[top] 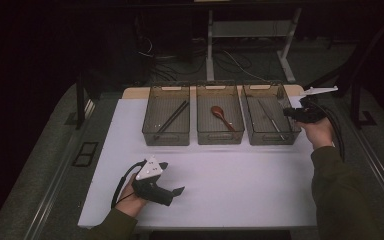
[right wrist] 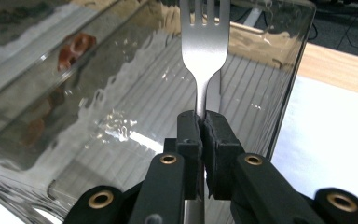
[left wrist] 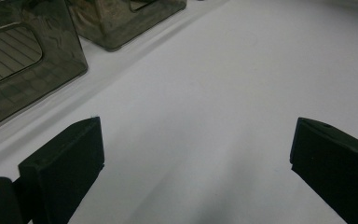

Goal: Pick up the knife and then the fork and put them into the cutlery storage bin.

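Note:
My right gripper (right wrist: 204, 123) is shut on the handle of a silver fork (right wrist: 204, 44), whose tines point away from me over the right-hand clear bin (right wrist: 279, 93). In the high view the right gripper (top: 287, 113) hangs at that bin's (top: 271, 138) right wall. A thin silver utensil (top: 271, 120) lies inside the bin. Low over the white table, near its front left, my left gripper (top: 174, 179) is held in a hand. Its jaws (left wrist: 196, 140) stand wide open with only bare table between them.
Three clear bins stand in a row at the back of the white table (top: 230, 180). Black chopsticks (top: 172, 117) lie in the left bin (top: 166, 140); the middle bin (top: 220, 140) holds a brown spoon (top: 222, 116). Desk legs and cables lie beyond the table.

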Action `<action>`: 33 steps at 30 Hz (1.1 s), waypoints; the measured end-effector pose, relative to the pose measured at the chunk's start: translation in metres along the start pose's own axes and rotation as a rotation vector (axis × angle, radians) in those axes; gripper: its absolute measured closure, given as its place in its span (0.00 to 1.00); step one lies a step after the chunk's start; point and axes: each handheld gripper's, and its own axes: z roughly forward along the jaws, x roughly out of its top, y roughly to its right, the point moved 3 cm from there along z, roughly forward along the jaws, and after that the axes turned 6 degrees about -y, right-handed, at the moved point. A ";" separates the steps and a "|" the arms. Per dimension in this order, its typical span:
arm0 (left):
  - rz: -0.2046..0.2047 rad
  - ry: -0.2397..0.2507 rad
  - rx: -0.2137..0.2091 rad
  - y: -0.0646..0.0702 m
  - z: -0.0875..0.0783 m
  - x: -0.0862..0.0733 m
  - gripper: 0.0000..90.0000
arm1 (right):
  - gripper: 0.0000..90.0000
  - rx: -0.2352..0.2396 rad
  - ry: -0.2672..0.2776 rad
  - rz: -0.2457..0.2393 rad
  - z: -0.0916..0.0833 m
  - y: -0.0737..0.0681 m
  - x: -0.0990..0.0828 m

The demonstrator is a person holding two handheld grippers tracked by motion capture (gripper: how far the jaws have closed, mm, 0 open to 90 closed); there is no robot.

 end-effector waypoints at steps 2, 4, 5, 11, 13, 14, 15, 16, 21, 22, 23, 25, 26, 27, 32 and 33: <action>0.001 -0.001 0.000 0.000 0.000 0.000 0.03 | 0.95 0.001 -0.011 0.001 0.002 0.001 -0.002; 0.001 0.000 -0.001 0.000 0.000 0.000 0.03 | 0.95 -0.001 -0.019 0.003 0.004 0.001 -0.004; 0.001 0.000 -0.001 0.000 0.000 0.000 0.03 | 0.95 -0.001 -0.027 0.004 0.005 0.001 -0.004; 0.001 0.000 -0.001 0.000 0.000 0.000 0.03 | 0.95 0.002 -0.040 0.008 0.007 0.001 -0.005; 0.002 0.000 -0.001 0.000 -0.001 0.000 0.03 | 0.94 -0.001 -0.045 0.004 0.008 0.001 -0.004; 0.002 0.000 -0.001 0.000 -0.001 0.000 0.03 | 0.94 -0.002 -0.048 0.006 0.009 0.001 -0.004; 0.003 0.000 -0.001 0.000 -0.001 0.000 0.03 | 0.94 -0.004 -0.052 0.008 0.009 0.001 -0.003; 0.003 0.000 -0.001 0.000 -0.001 0.000 0.03 | 0.93 -0.005 -0.054 0.006 0.010 0.001 -0.003; 0.002 0.000 -0.001 0.000 -0.001 0.000 0.03 | 0.80 -0.020 -0.057 0.013 0.011 0.002 -0.003; 0.002 0.000 -0.002 0.000 -0.001 0.000 0.03 | 0.78 -0.017 -0.060 0.012 0.010 0.002 -0.003; 0.002 0.000 -0.002 0.000 -0.001 0.000 0.03 | 0.77 -0.018 -0.059 0.016 0.009 0.002 -0.004; 0.003 0.001 -0.001 0.000 0.000 0.000 0.03 | 0.72 -0.017 -0.050 0.019 0.008 0.003 -0.003; 0.003 0.001 -0.001 0.000 -0.001 0.000 0.03 | 0.69 -0.011 -0.046 0.021 0.007 0.003 -0.003; 0.003 0.001 -0.001 0.000 -0.001 0.000 0.03 | 0.66 -0.007 -0.044 0.025 0.006 0.003 -0.003; 0.004 0.000 -0.001 0.000 0.000 0.000 0.03 | 0.51 0.023 -0.019 0.034 -0.003 0.001 -0.002; 0.005 0.000 -0.001 0.000 0.000 0.000 0.03 | 0.49 0.028 -0.017 0.038 -0.005 0.000 -0.002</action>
